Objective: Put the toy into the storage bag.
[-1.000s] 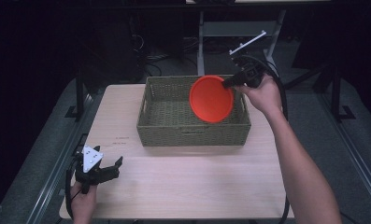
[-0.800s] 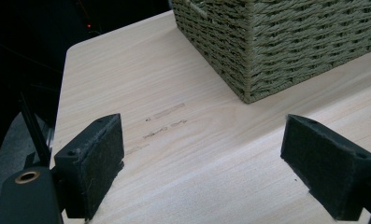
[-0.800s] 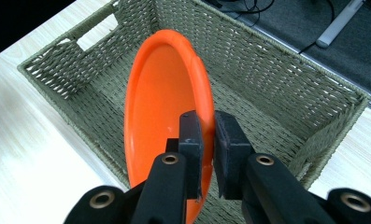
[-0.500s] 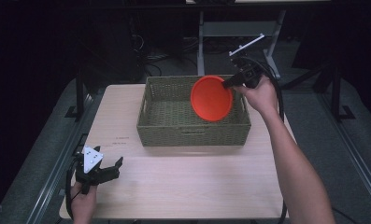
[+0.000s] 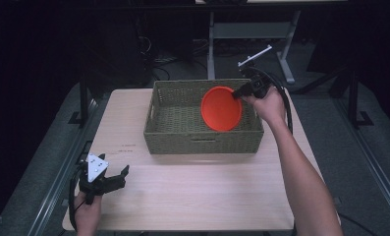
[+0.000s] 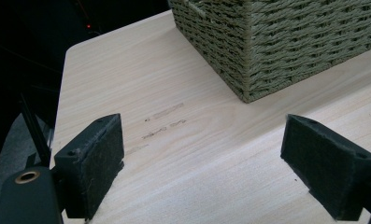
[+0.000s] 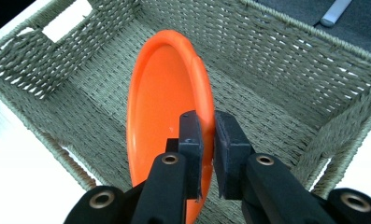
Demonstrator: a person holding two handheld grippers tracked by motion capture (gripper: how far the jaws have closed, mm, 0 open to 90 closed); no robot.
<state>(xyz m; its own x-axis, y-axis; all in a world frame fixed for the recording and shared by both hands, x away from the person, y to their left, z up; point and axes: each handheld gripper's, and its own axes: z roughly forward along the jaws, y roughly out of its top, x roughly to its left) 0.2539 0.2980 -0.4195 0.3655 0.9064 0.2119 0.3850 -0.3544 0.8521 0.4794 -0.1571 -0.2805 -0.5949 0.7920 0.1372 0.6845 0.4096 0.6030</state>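
Observation:
An orange plate (image 5: 222,108) hangs on edge over the right half of a woven olive basket (image 5: 202,140). My right gripper (image 5: 242,92) is shut on the plate's rim, and in the right gripper view the two jaws pinch the orange plate (image 7: 167,102) with the basket (image 7: 286,74) open below. My left gripper (image 5: 115,178) rests low over the table's near-left corner, open and holding nothing. In the left gripper view its pads (image 6: 96,161) stand wide apart above bare wood, with the basket's corner (image 6: 276,42) ahead to the right.
The light wooden table (image 5: 192,196) has free room in front of the basket and to its left. Faint pencil marks (image 6: 167,122) lie on the wood ahead of the left gripper. A metal stand (image 5: 246,32) rises behind the table, with dark floor all around.
The plate and my right gripper have shifted very slightly over the basket. The left gripper has stayed in place, open.

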